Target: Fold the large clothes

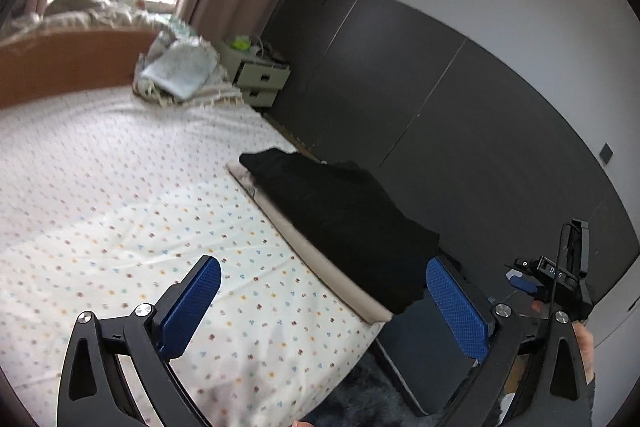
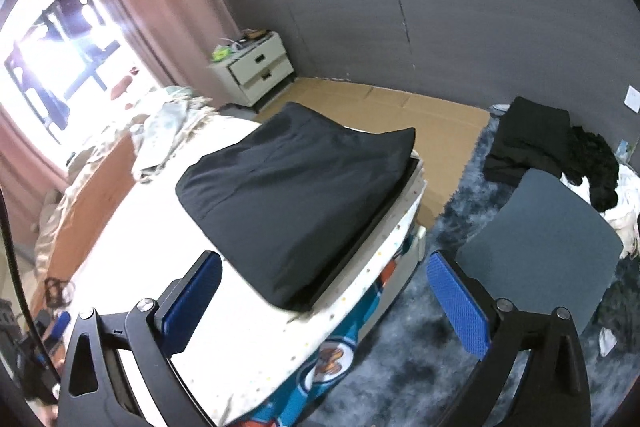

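**Both grippers held apart and empty above the bed, folded black garment at the mattress edge**

Left wrist view: your left gripper (image 1: pixel 320 291) hangs over the white bed sheet with small coloured dots (image 1: pixel 120 195), its blue-padded jaws spread wide with nothing between them. The folded black garment (image 1: pixel 340 211) lies flat along the far edge of the bed, on a beige strip at the mattress border, close to the dark grey panelled wall (image 1: pixel 440 99). One corner of the garment reaches just in front of the right-hand blue pad. Part of your right gripper (image 1: pixel 520 281) shows at the right edge, too small to judge. A crumpled pale blanket (image 1: pixel 180 71) sits at the head of the bed, next to a cream two-drawer nightstand (image 1: pixel 260 79).

Right wrist view: your right gripper (image 2: pixel 320 291) is also wide open and empty, hovering above the bed's corner. The black garment (image 2: pixel 296 195) rests as a neat rectangle near that corner, ahead of the jaws and apart from them. On the shaggy blue-grey rug (image 2: pixel 420 355) beside the bed lies a flat grey-blue cushion (image 2: pixel 540 255), and beyond it a heap of dark and white clothes (image 2: pixel 560 159).
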Demonstrator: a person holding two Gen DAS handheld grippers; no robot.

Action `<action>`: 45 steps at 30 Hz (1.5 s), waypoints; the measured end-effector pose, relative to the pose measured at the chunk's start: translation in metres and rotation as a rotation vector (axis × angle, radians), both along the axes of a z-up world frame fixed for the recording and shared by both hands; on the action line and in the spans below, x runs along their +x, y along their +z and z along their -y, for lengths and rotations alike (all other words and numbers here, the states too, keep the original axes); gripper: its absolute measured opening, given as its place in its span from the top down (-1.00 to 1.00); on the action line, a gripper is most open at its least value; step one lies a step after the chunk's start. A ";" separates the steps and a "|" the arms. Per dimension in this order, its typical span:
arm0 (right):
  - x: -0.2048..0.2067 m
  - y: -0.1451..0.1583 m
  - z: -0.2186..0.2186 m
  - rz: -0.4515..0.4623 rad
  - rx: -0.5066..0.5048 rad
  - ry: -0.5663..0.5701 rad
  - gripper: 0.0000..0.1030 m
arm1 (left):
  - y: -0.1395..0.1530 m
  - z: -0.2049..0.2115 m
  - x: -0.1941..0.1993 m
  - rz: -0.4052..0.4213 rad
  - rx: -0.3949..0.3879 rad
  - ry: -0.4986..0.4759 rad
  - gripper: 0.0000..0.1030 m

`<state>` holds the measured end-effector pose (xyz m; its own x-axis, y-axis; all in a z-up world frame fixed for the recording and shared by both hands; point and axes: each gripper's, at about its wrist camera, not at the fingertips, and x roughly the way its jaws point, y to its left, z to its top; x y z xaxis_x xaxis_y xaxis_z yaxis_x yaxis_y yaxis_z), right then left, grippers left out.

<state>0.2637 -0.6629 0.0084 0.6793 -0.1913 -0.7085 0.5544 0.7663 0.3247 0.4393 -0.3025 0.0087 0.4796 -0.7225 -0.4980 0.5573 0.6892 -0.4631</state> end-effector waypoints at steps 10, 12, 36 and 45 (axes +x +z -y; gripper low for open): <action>-0.047 0.032 -0.044 0.076 -0.039 0.084 -1.00 | 0.049 -0.040 -0.075 0.131 0.055 0.036 -0.99; -0.055 0.037 -0.051 0.090 -0.044 0.093 -1.00 | 0.055 -0.049 -0.090 0.154 0.061 0.046 -0.99; -0.156 0.054 -0.172 0.253 -0.190 0.285 -0.99 | 0.067 -0.140 -0.242 0.296 0.177 0.228 -0.99; -0.191 0.040 -0.219 0.313 -0.247 0.371 -0.99 | 0.059 -0.166 -0.299 0.334 0.181 0.301 -0.99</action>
<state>0.0725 -0.4437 0.0483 0.9040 -0.0337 -0.4262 0.1382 0.9664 0.2167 0.1408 -0.1365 0.0677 0.8089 -0.4431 -0.3864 0.4185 0.8956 -0.1508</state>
